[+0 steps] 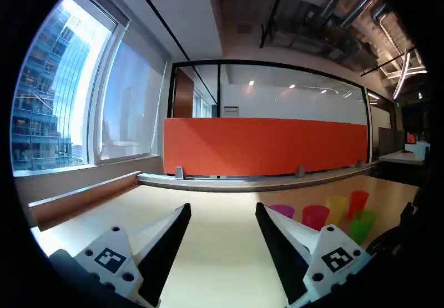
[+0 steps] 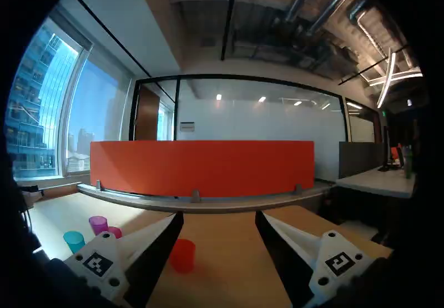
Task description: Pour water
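Pale wood forms the desk top, closed at its far edge by a long orange partition panel. All places below are given from that panel.

**Left gripper view**
- Left gripper: white fingers with black inner faces, held spread apart on the near side of the panel, below its middle. Nothing is gripped between them.
- Five translucent cups are grouped upright on the desk, on the near side of the panel and below its right end:
  - magenta plastic cup, partly hidden by one finger
  - pink plastic cup, just beside it
  - yellow plastic cup
  - orange-red plastic cup, nearest the panel
  - green plastic cup, farthest from the panel
- Tall glass window: set well to the left of the panel.

**Right gripper view**
- The panel and the desk top are seen again.
- Right gripper: fingers parted on the near side of the panel, below its middle, with nothing clasped.
- Red translucent plastic cup: upright on the desk below the panel's middle. One edge is hidden behind a finger, and contact with that finger cannot be told.
- Teal plastic cup, purple plastic cup and dark pink plastic cup are clustered below the panel's left end. The purple one stands nearest the panel.
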Available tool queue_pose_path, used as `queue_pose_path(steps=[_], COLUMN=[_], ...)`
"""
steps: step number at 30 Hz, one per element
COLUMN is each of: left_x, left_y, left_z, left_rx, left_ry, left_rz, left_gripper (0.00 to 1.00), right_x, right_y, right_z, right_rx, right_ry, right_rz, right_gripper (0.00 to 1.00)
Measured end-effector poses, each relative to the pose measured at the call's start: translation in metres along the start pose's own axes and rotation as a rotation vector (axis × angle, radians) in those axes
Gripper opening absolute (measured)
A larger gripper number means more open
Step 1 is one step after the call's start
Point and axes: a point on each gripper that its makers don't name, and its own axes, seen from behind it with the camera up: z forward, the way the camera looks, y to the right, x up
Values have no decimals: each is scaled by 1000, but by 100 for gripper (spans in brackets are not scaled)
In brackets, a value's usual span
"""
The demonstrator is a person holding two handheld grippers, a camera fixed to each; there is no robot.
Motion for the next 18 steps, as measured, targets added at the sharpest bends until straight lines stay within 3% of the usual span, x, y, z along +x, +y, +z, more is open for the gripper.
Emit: queue_pose_path(steps=[9,18], left_x=[-12,-24], left_y=[-7,-11], left_z=[0,1], left_rx=[-2,-3], left_ry=[7,0], left_rz=[-16,2], left_gripper=[86,86], right_x=[-8,-4], right_y=[-5,-6], right_z=[-4,-3], right_rx=[11,10], right_ry=[-18,-16], right_rz=[20,16], right_gripper=[100,100])
